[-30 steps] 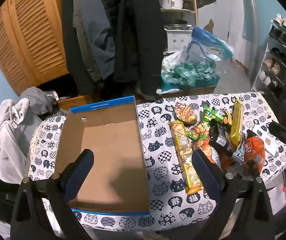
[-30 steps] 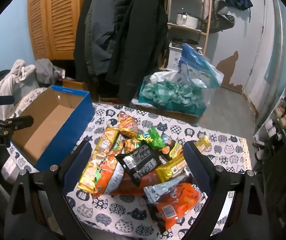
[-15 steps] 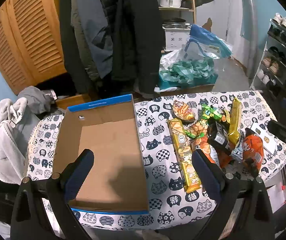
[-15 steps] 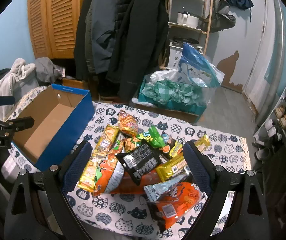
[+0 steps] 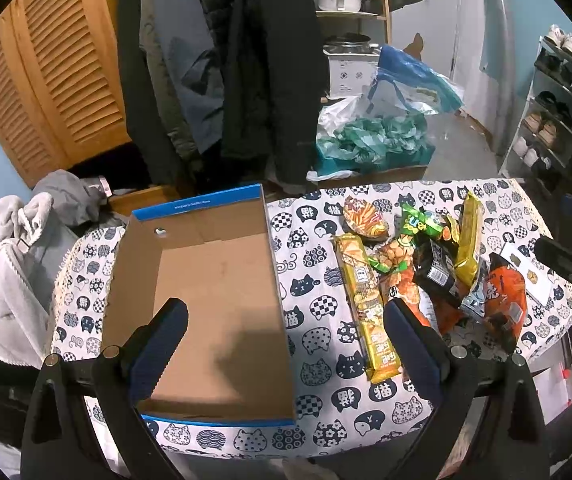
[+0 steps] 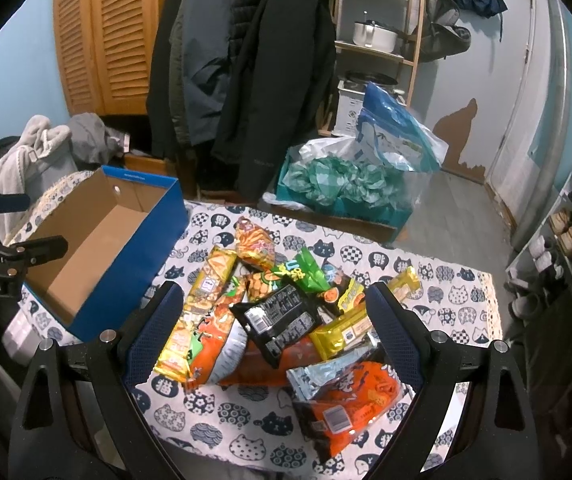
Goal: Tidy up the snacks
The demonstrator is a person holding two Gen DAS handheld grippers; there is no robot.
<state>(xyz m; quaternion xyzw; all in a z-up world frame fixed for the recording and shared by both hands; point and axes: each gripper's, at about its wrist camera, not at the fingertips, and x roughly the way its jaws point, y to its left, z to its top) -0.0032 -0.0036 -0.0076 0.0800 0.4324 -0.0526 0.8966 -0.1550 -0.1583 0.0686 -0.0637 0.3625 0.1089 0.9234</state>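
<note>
Your left gripper (image 5: 283, 332) hangs over the blue-walled cardboard shoebox (image 5: 201, 304), fingers spread wide with nothing between them. The box sits open on the cat-print cloth of the counter (image 5: 318, 340), and its brown floor is bare: no snack inside.

Your right gripper (image 6: 273, 320) hovers above the snack heap, fingers likewise wide apart and gripping nothing. From this view the box (image 6: 97, 248) stands left of the pile, just beside it.

Snacks, all on the cloth to the right of the box:
- long yellow wafer packet (image 5: 366, 304), nearest the box, lying lengthwise
- black wrapper with white label (image 6: 279, 320), on top of the heap
- green crinkled packet (image 6: 306, 272), behind the black one
- gold-yellow bar wrapper (image 6: 342, 332), touching the black wrapper's right side
- orange packet with barcode label (image 6: 350, 404), at the near edge
- orange-and-white bag (image 6: 213, 344), partly under the black wrapper

Hard to read: print on the wrappers is too small. Lower layers of the heap are covered; how many packets lie underneath you cannot tell. Your right finger in the left view hides part of the pile.
</note>
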